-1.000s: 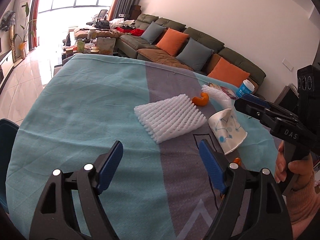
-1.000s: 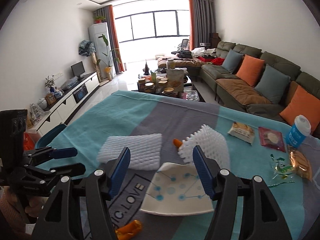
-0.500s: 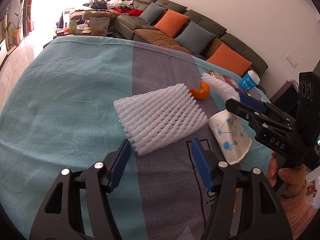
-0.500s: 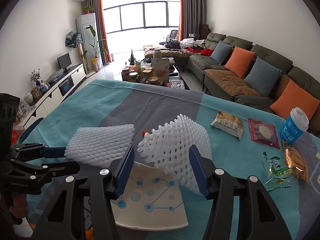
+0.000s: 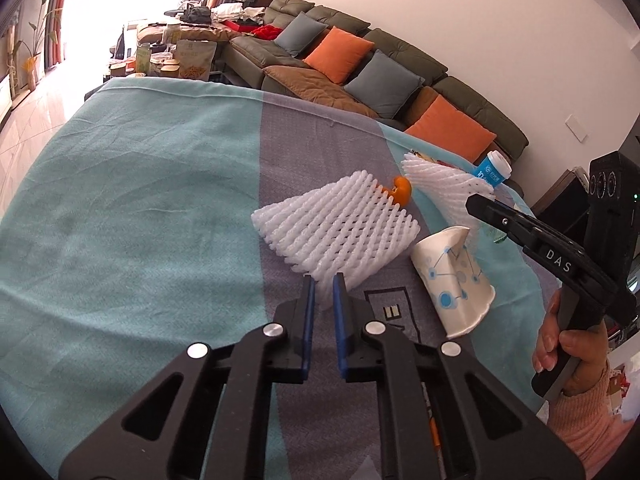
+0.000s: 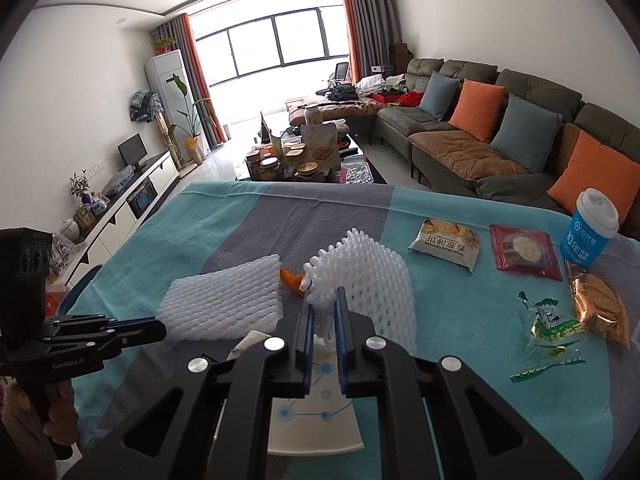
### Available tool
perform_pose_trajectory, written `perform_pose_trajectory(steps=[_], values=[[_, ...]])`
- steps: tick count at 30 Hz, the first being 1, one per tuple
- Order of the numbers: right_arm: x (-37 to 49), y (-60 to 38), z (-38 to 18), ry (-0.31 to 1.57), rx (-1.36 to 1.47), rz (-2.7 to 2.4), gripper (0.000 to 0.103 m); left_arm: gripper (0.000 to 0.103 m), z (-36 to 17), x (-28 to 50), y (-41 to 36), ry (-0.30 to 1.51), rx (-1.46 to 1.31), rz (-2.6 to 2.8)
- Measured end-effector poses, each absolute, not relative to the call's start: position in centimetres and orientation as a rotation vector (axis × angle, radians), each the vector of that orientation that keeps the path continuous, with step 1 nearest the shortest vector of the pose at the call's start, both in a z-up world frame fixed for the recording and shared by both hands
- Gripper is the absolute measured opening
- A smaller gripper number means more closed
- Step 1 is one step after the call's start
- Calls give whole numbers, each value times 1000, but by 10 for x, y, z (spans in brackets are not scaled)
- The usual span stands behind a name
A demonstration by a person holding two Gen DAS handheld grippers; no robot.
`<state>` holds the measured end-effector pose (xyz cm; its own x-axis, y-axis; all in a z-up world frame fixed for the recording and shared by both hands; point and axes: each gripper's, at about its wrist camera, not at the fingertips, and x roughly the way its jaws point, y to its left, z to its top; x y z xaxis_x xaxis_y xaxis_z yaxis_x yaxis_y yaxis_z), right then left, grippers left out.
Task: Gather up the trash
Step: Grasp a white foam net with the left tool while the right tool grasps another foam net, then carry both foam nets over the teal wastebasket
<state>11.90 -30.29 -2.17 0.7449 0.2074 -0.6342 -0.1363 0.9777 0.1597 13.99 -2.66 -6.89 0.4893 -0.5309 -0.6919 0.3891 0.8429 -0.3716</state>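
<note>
Grip | L gripper [image 5: 323,294] pinches flat foam net [image 5: 340,226] corner on cloth; R gripper [image 6: 323,312] nips curled foam net [image 6: 368,280] edge, presumably for lift; paper cup [image 5: 452,276] lies beside.

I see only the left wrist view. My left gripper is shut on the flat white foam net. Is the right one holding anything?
Observer: Yes. In the right wrist view, the right gripper is shut on the edge of the curled white foam net, which sits beside your flat white foam net.
Operator: That curled net blocks my view. Is there any trash beyond it?
Observer: A crumpled clear wrapper with green print lies to its right.
Operator: Anything next to that?
Observer: A gold foil packet lies against the wrapper's far side.
</note>
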Motion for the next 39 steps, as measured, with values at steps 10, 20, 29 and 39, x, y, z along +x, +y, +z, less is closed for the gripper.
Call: perform_pose_trajectory(steps=[10, 20, 29, 39], values=[[98, -302, 9, 612, 125, 232, 8, 8, -50, 114, -8, 826, -187, -569], [83, -281, 31, 557, 142, 333, 8, 8, -35, 90, 23, 773, -217, -531], [79, -252, 32, 571, 161, 452, 8, 8, -29, 70, 58, 746, -254, -480], [83, -206, 29, 598, 151, 581, 8, 8, -26, 48, 102, 719, -300, -408]])
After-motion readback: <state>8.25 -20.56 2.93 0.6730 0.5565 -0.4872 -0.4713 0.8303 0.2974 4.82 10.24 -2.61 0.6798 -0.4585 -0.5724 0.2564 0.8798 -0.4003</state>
